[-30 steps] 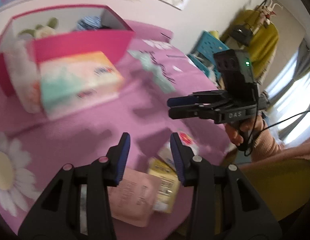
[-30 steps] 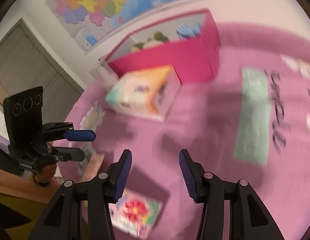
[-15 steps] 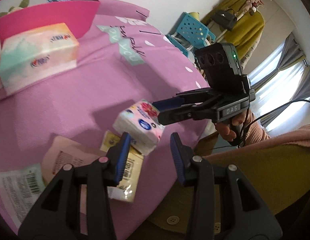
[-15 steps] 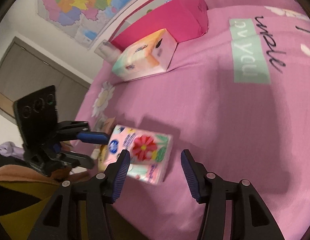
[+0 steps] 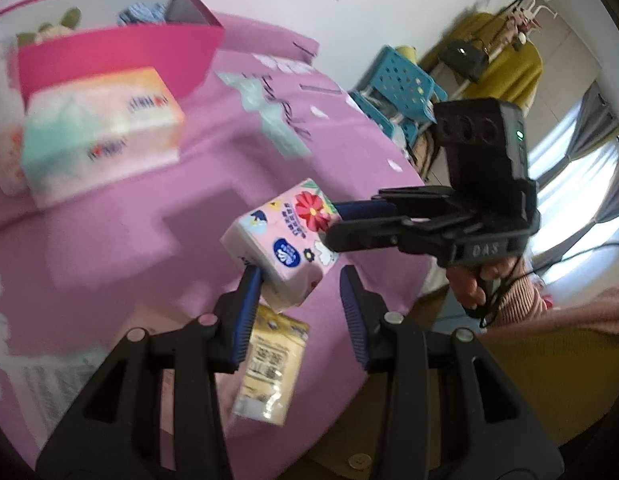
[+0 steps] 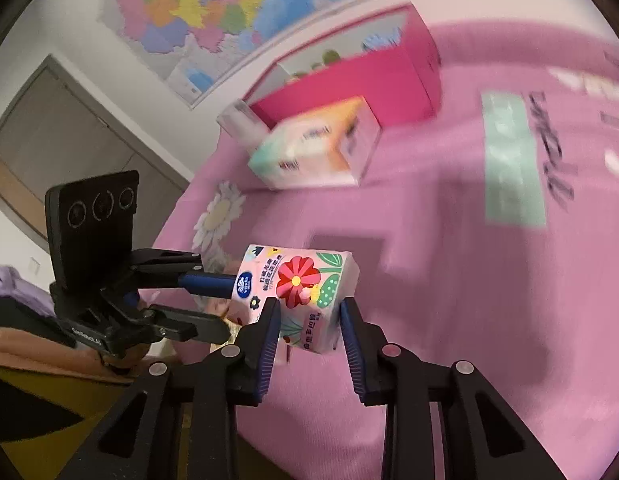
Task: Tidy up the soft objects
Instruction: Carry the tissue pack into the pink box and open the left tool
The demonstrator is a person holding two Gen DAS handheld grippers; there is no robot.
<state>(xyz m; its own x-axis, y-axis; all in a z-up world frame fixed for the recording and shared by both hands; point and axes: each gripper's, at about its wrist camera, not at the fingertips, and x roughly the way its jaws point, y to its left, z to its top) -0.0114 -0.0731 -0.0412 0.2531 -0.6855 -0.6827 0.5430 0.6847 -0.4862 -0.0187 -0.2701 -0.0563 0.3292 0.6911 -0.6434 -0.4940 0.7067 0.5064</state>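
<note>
A small floral tissue pack (image 6: 297, 280) (image 5: 285, 240) sits between the closing jaws of my right gripper (image 6: 307, 312) (image 5: 333, 224), whose pads press on its sides; it hangs just above the pink cloth. My left gripper (image 5: 299, 284) (image 6: 225, 306) stands open and empty close beside the pack, over a yellow packet (image 5: 269, 360) at the table's near edge. A larger pastel tissue pack (image 5: 97, 132) (image 6: 317, 148) lies farther back, in front of an open pink box (image 5: 121, 56) (image 6: 349, 80) with soft things inside.
A white paper roll (image 6: 241, 124) stands left of the pink box. Flat packets lie by the near edge under my left gripper. A blue plastic basket (image 5: 401, 84) and a yellow garment on a rack stand beyond the table's right side.
My right gripper's jaws have come in on the floral tissue pack, which now sits off the cloth. The left gripper has kept its opening and barely moved.
</note>
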